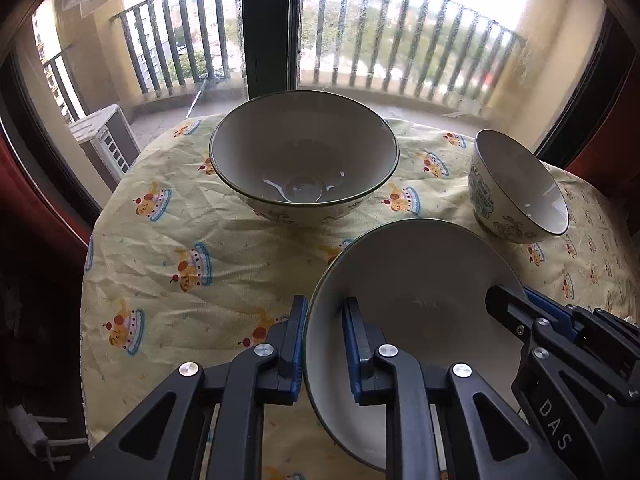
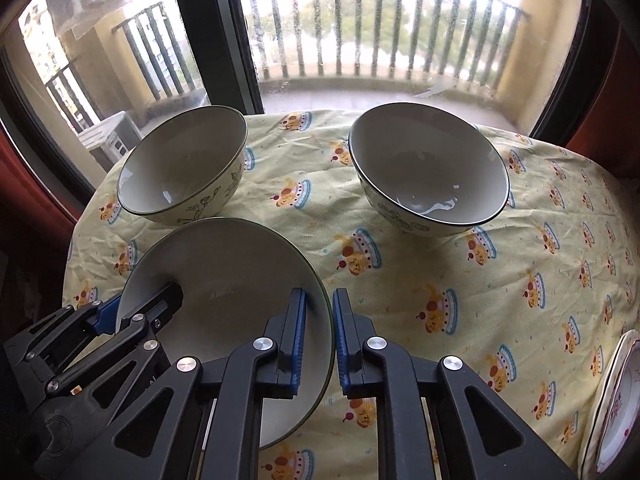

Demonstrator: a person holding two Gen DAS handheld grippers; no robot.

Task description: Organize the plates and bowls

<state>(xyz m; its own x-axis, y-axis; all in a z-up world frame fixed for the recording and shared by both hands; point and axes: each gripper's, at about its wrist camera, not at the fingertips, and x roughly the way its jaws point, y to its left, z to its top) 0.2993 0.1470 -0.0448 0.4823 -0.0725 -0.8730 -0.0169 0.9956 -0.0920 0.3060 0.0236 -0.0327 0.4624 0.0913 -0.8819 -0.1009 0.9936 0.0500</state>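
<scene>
Both tools (image 1: 324,346) on near bowl (image 1: 420,280)

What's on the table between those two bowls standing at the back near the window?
Nothing but tablecloth. In the right wrist view, the stretch between the left bowl and the right bowl shows only the cake-patterned cloth.

Three bowls: a large one (image 1: 304,152) at the back, a smaller one (image 1: 520,188) to its right, and a shallow one (image 1: 412,280) nearest. One plate (image 2: 618,408) shows at the counter's (image 2: 440,272) right edge, cut off by the frame. Two grippers: left (image 1: 324,344) and right (image 2: 320,340).
</scene>
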